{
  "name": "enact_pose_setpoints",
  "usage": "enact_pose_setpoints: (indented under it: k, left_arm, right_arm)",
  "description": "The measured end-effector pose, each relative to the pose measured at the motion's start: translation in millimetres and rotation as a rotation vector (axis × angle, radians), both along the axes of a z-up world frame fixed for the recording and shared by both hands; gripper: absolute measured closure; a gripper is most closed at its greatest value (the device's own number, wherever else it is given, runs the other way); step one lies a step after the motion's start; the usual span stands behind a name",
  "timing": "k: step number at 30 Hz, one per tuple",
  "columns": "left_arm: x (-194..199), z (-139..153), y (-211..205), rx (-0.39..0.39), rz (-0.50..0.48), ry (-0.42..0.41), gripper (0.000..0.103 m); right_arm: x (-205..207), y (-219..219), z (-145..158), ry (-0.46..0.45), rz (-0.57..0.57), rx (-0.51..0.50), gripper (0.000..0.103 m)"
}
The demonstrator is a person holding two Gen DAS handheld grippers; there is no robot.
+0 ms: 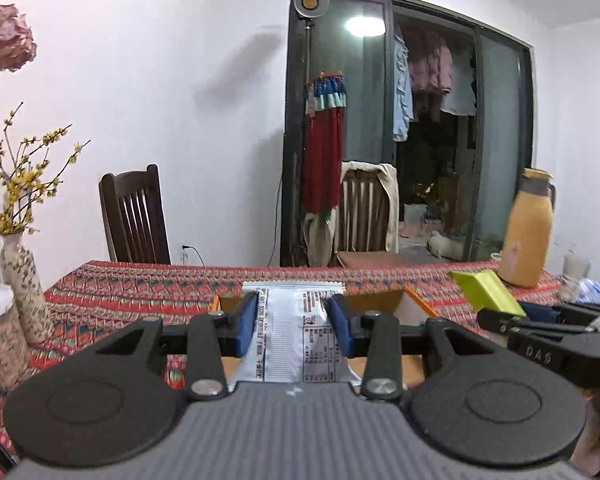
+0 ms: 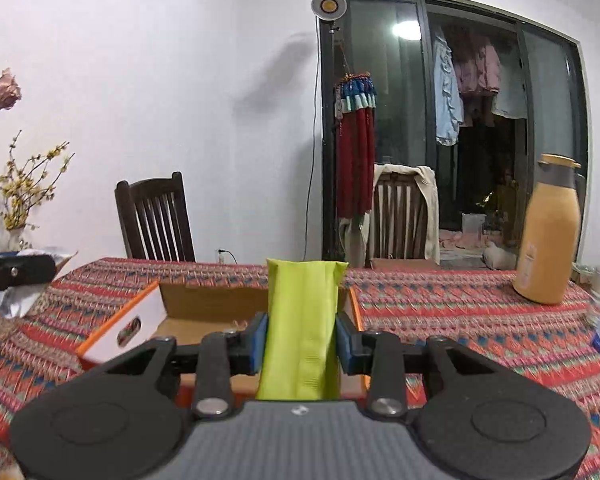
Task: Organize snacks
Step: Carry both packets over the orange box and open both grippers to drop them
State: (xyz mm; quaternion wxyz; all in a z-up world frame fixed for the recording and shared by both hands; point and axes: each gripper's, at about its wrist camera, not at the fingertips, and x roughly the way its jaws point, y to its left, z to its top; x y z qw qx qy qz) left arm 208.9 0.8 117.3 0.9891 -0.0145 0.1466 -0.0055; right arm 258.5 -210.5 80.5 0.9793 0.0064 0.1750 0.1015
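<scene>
The left gripper (image 1: pixel 294 330) pinches a white packet (image 1: pixel 294 336), the right gripper (image 2: pixel 302 340) a green packet (image 2: pixel 302 320), both lifted clear, probably bound for the open box (image 2: pixel 212 308) mid-counter (image 2: pixel 460 320).

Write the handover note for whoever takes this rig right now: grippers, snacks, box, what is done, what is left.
Left gripper: shut on a white printed snack packet, held above the table.
Right gripper: shut on a lime-green snack packet, also held up.
Open cardboard box with orange-edged flaps sits on the patterned tablecloth, just ahead of both grippers.
Done: both packets picked up.
Left: probably place both in the box. Its contents cannot be made out.
</scene>
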Motion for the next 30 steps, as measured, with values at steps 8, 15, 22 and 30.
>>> enact_pose_setpoints:
  k: [8, 15, 22, 30]
  left_arm:
    - [79, -4, 4, -0.025, 0.051, 0.053, 0.062]
    - [126, -45, 19, -0.057, 0.100, 0.141, 0.062]
    - [140, -74, 26, -0.064, 0.096, 0.193, 0.062]
    - [125, -69, 28, -0.098, 0.106, 0.142, 0.008]
  right_arm:
    - [89, 24, -1, 0.057, -0.031, 0.015, 0.069]
    - [130, 35, -37, 0.160, -0.015, 0.013, 0.069]
    - [136, 34, -62, 0.200, -0.008, 0.017, 0.069]
    - [126, 30, -57, 0.175, -0.030, 0.013, 0.024]
